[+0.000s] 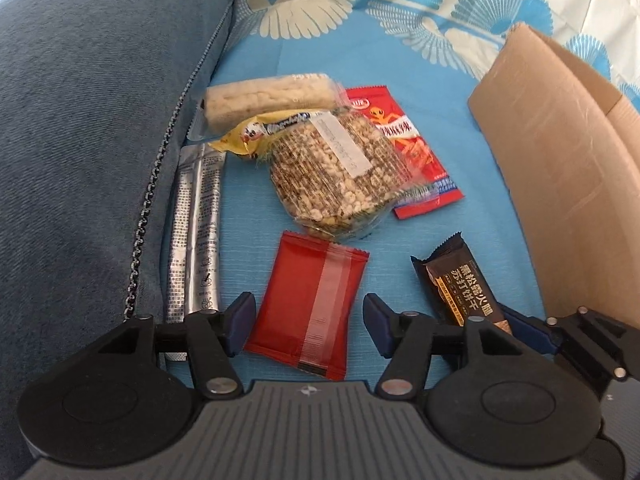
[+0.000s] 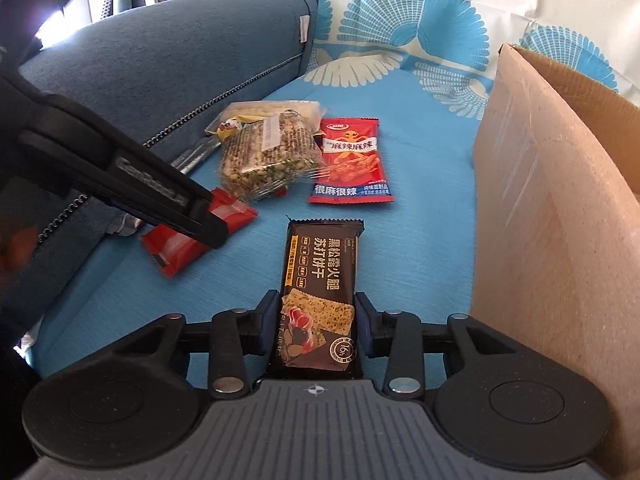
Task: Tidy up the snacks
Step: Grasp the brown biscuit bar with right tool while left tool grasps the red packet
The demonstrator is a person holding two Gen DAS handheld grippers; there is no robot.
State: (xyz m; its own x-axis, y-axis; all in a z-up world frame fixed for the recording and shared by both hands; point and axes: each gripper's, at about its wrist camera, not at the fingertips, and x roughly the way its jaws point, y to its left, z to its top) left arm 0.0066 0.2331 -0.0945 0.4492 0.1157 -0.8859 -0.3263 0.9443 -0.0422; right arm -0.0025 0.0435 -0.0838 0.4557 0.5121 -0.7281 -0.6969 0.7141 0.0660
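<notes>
Blue bed sheet [image 1: 248, 240]: woven cloth, matt, fine ribbed texture. Cushion [image 1: 88, 120]: denim-like blue cloth, coarse weave, with a metal-looking zip. Cardboard box [image 1: 552, 184]: brown, matt, scuffed with pale scratches. Red packet [image 1: 308, 312]: glossy plastic film with a clear strip. Dark cracker bar [image 2: 318, 300]: satin printed foil. Silver sachet [image 1: 196, 236]: shiny metallic foil. Puffed-grain cake [image 1: 332, 172]: clear crinkled film. Left gripper [image 1: 310, 324]: matt black plastic, blue rubbery pads.

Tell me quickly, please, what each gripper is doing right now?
Left gripper: open, fingers either side of the red packet, not pressing it.
Right gripper: shut on the black cracker pack.
</notes>
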